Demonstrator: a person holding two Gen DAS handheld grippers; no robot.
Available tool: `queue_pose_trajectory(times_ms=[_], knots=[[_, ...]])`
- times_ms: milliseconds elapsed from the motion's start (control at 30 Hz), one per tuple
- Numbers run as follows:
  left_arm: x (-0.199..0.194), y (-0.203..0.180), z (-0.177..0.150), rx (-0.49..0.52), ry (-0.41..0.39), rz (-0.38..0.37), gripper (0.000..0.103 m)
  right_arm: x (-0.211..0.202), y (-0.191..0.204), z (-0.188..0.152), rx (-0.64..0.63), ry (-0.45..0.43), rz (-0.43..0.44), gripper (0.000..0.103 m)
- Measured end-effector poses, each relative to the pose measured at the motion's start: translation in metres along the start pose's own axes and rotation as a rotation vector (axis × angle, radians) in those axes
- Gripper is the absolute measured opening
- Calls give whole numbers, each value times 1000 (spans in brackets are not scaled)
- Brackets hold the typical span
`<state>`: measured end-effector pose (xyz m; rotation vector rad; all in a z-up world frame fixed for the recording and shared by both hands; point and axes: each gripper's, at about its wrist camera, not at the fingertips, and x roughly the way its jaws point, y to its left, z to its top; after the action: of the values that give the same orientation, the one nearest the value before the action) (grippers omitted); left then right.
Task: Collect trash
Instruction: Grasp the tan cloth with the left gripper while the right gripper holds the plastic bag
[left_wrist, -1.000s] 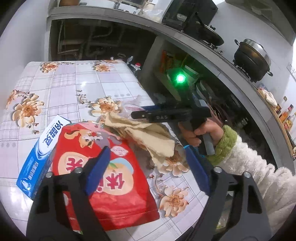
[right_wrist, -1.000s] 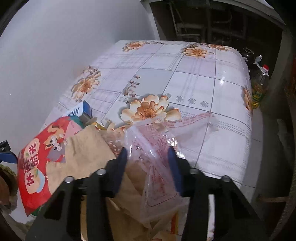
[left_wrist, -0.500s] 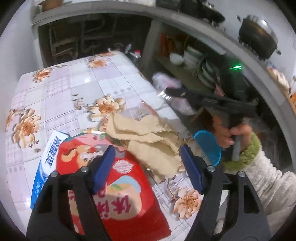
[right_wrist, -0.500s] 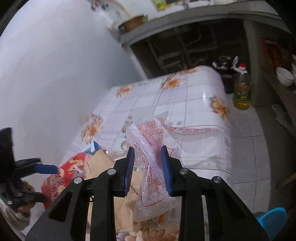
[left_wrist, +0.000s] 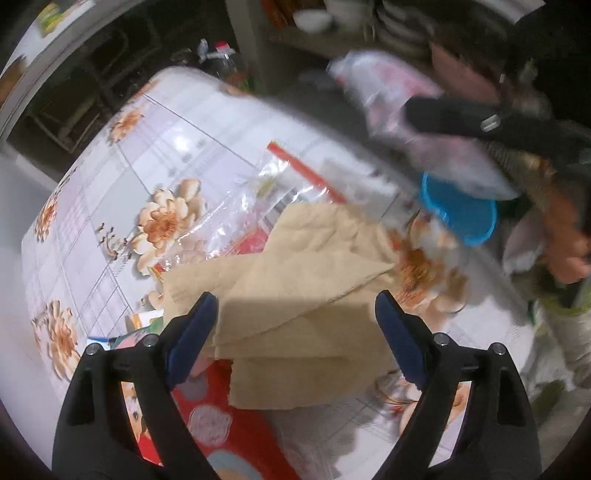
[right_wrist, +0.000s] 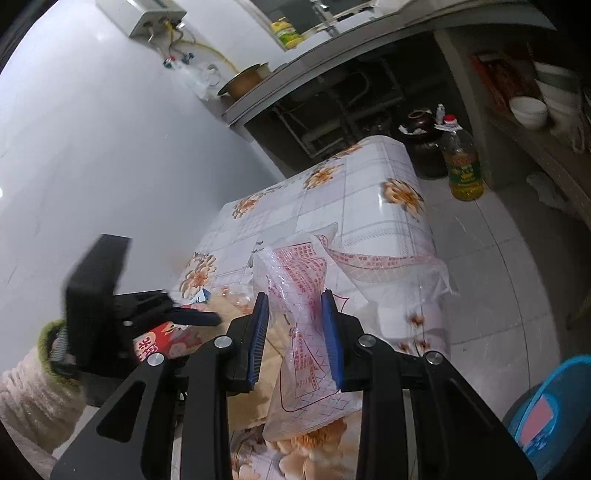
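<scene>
My right gripper (right_wrist: 295, 332) is shut on a clear plastic bag with red print (right_wrist: 310, 295) and holds it lifted above the table's right edge; the bag also shows blurred in the left wrist view (left_wrist: 406, 122). My left gripper (left_wrist: 295, 339) is open, its jaws standing on either side of a pile of brown paper napkins (left_wrist: 295, 295) on the flowered table (left_wrist: 110, 184). The napkins lie on a red snack bag (left_wrist: 229, 435). A second clear bag with a red strip (left_wrist: 258, 206) lies behind the napkins.
A blue bin (left_wrist: 461, 214) stands on the floor beside the table, also in the right wrist view (right_wrist: 546, 413). An oil bottle (right_wrist: 461, 162) and a dark jar (right_wrist: 421, 140) stand on the floor past the table's far end. A white wall runs along the left.
My right gripper has lifted the printed bag off the table and moved it right, toward the blue bin. My left gripper has moved forward over the napkins.
</scene>
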<state>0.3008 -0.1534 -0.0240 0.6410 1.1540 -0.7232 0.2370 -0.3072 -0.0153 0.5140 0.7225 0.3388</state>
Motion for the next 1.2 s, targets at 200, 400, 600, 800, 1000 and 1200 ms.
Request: queue_pose_trajectory(times_ms=[200, 400, 600, 800, 1000, 1200], knots=[[23, -17, 0, 77, 83, 66, 79, -14, -16, -18, 65, -12, -14, 29], [21, -29, -3, 143, 77, 123, 53, -29, -21, -30, 94, -30, -28, 29], [12, -35, -3, 155, 65, 111, 14, -47, -24, -40, 121, -58, -24, 29], [-14, -37, -6, 144, -8, 104, 2, -60, -28, -44, 160, -72, -1, 29], [-54, -38, -11, 110, -103, 97, 1, -79, -32, -47, 196, -108, 17, 29], [-90, -40, -13, 71, -180, 89, 1, -107, -34, -54, 212, -158, 16, 29]])
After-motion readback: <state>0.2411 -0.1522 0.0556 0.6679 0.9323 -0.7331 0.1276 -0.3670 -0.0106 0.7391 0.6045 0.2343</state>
